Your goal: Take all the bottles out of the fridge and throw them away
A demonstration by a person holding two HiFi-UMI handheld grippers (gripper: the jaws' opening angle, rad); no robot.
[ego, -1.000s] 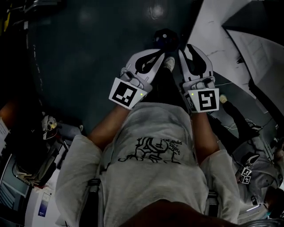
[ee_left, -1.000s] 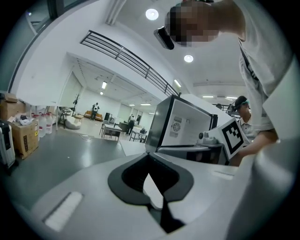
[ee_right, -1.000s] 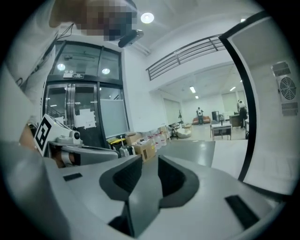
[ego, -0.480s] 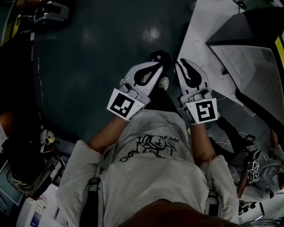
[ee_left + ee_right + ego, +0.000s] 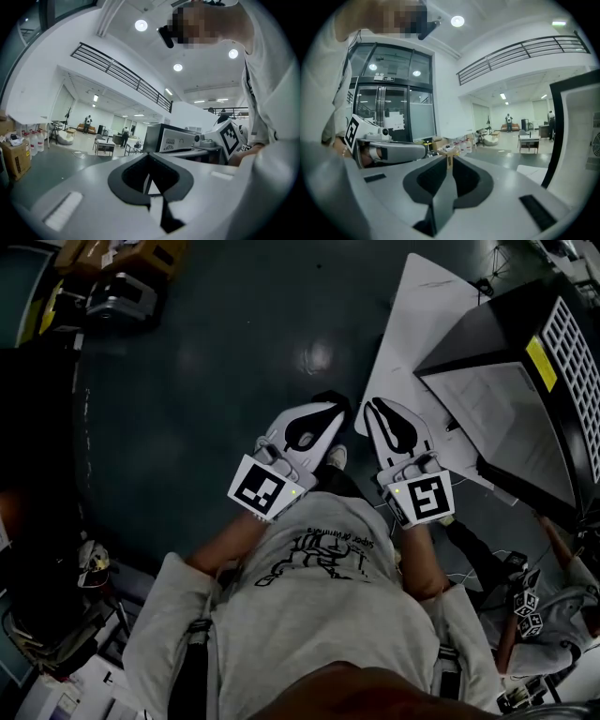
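Note:
No bottle shows in any view. My left gripper (image 5: 333, 411) and right gripper (image 5: 372, 407) hang side by side in front of the person's chest, high over the dark floor. The left gripper (image 5: 149, 157) is shut with nothing in it. The right gripper (image 5: 450, 159) has just been closing its jaws; a narrow slit remains between them and nothing is in it. A black cabinet with a pale front, probably the fridge (image 5: 497, 399), stands at the right on a white sheet (image 5: 422, 324). It also appears ahead as the fridge (image 5: 164, 138) in the left gripper view.
Yellow equipment and boxes (image 5: 122, 277) sit at the far left of the floor. Cluttered gear (image 5: 84, 568) lies at the person's left. Another person with marker cubes (image 5: 527, 607) crouches at the lower right. A carton and water jugs (image 5: 18, 150) line the hall's left wall.
Both grippers have risen together, staying side by side. The floor looks farther away, and more of the black cabinet and white sheet shows at the right.

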